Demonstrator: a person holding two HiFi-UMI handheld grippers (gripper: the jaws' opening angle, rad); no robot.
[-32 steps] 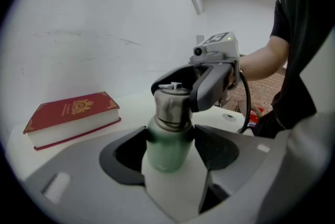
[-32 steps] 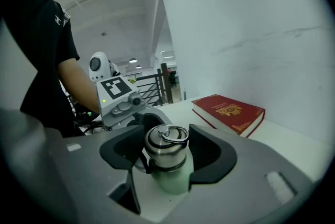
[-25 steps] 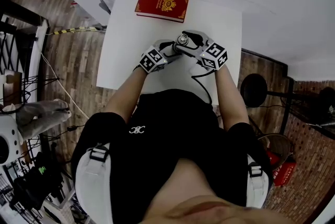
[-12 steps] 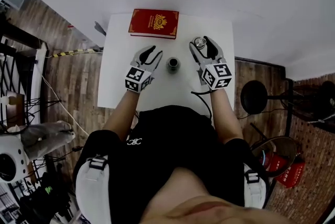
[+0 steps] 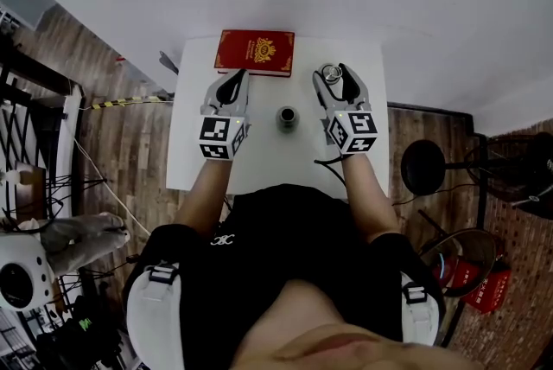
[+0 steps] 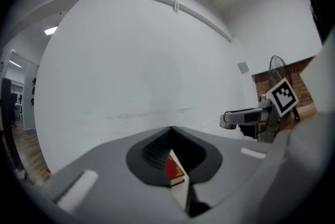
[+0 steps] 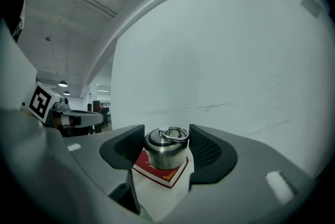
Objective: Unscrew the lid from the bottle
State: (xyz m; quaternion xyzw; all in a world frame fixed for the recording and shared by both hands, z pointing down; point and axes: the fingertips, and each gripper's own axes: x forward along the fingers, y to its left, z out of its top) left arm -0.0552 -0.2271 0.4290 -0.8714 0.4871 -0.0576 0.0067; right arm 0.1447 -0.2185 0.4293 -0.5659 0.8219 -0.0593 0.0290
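A small dark metal bottle (image 5: 287, 118) stands upright and uncapped on the white table (image 5: 259, 161), between my two grippers. Its steel lid (image 7: 165, 148) with a ring on top sits between the pads of my right gripper (image 5: 333, 77), which is shut on it and held to the right of the bottle; the lid (image 5: 330, 73) also shows from above. My left gripper (image 5: 232, 87) is left of the bottle, jaws shut with nothing between them; in the left gripper view its tips (image 6: 172, 152) meet.
A red book (image 5: 255, 53) with a gold emblem lies at the table's far edge, just beyond both grippers. A cable (image 5: 327, 159) runs from the right gripper toward the person. Wood floor with stands and gear surrounds the table.
The grippers parted from the bottle. The right one carried the lid off to the right; the left one let go, moved left and closed its jaws.
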